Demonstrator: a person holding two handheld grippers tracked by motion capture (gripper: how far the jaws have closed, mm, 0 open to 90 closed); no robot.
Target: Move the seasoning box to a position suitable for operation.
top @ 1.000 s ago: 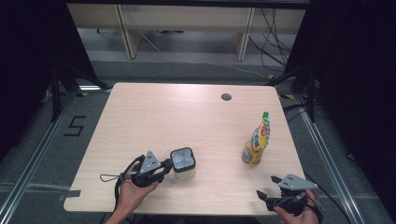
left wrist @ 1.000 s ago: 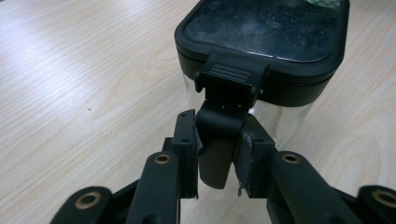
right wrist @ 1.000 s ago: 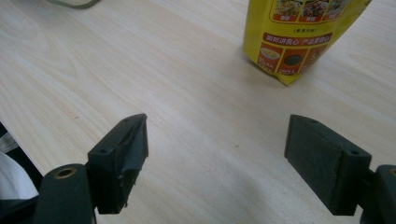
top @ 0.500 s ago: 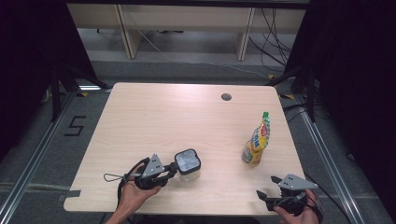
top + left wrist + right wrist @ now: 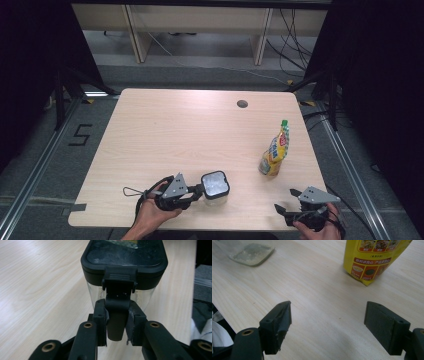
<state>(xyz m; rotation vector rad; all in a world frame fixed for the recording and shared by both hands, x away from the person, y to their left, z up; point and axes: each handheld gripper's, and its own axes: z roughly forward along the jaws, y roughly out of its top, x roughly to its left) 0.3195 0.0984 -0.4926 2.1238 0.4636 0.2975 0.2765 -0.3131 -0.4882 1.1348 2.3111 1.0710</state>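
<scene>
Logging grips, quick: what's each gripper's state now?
Left gripper: shut on the container's latch tab.
Right gripper: open, holding nothing.

Yellow pouch (image 5: 377, 261) top and clear container (image 5: 249, 251) cut off by picture's upper edge

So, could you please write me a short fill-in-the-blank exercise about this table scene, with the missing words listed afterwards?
1. The left hand-held gripper is shut on the ____ clasp of the clear container.
2. The right hand-held gripper has its jaws ____, with nothing between them.
3. The yellow pouch has a ____ cap on top.
4. The container's lid is ____ in colour.

Missing words: black; open; green; black
</scene>
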